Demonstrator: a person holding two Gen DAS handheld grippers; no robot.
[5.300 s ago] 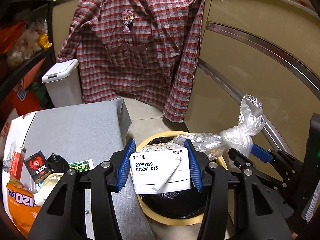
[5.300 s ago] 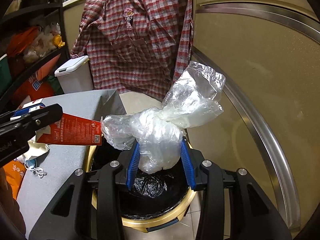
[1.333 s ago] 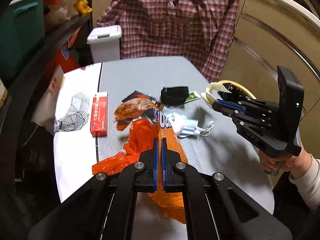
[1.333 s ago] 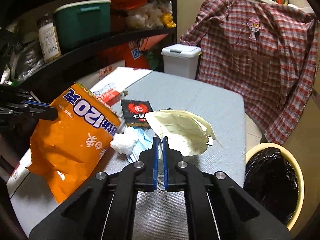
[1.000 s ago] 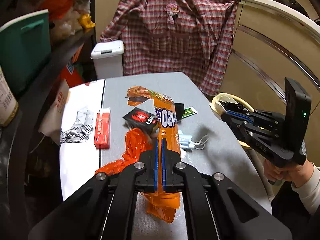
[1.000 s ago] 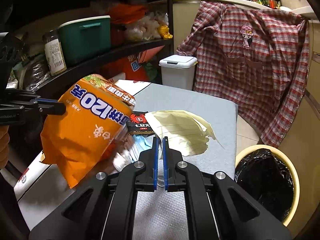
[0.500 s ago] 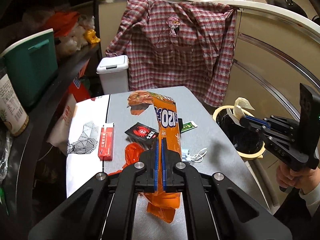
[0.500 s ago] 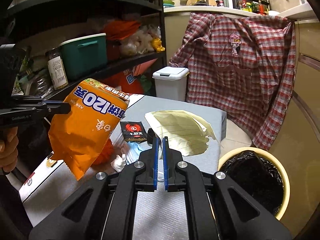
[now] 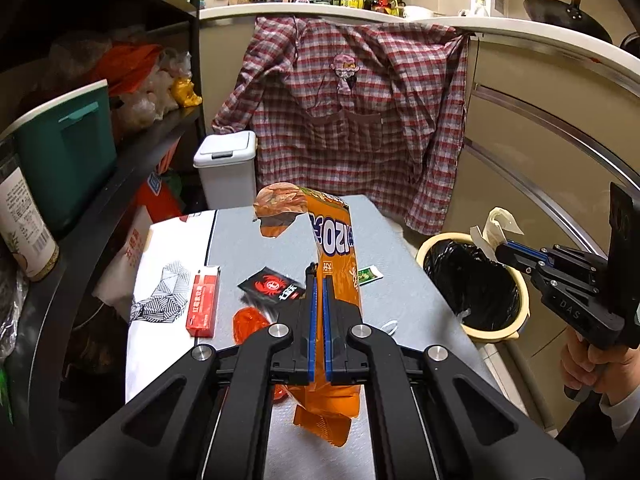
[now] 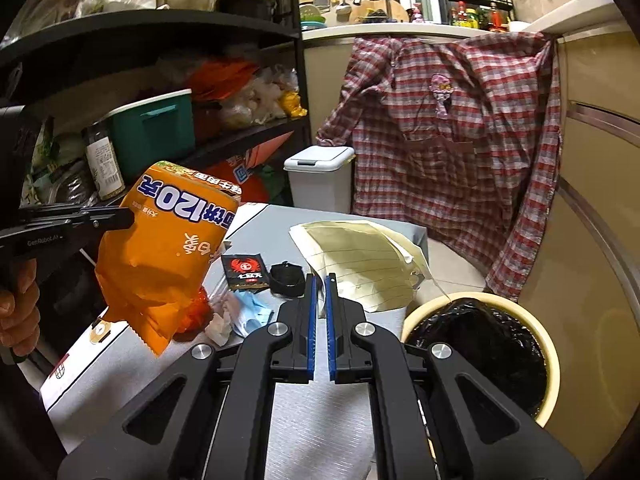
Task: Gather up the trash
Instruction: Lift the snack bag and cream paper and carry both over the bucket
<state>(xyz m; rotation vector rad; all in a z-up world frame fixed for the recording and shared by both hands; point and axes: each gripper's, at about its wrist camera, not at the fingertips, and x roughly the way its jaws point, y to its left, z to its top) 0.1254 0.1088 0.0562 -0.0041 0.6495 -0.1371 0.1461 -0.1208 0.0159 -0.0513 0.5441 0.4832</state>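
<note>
Left wrist view: the left gripper (image 9: 319,280), angled downward, clamps a crinkled orange snack bag (image 9: 334,264) above the table; the right gripper (image 9: 498,254) pinches crumpled cream lined paper (image 9: 496,226).

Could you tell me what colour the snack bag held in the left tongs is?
Orange snack bag, with blue-and-white lettering; the right wrist view shows it best.

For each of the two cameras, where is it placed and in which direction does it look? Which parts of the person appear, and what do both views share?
Left wrist: sits on the left gripper, looking down its fingers over the grey table toward the plaid shirt; shows the right gripper and the hand holding it.
Right wrist: sits on the right gripper, looking over the table toward the black shelves; shows the left gripper and its hand.
Shared: orange snack bag, cream paper, yellow bin, white bin.
</note>
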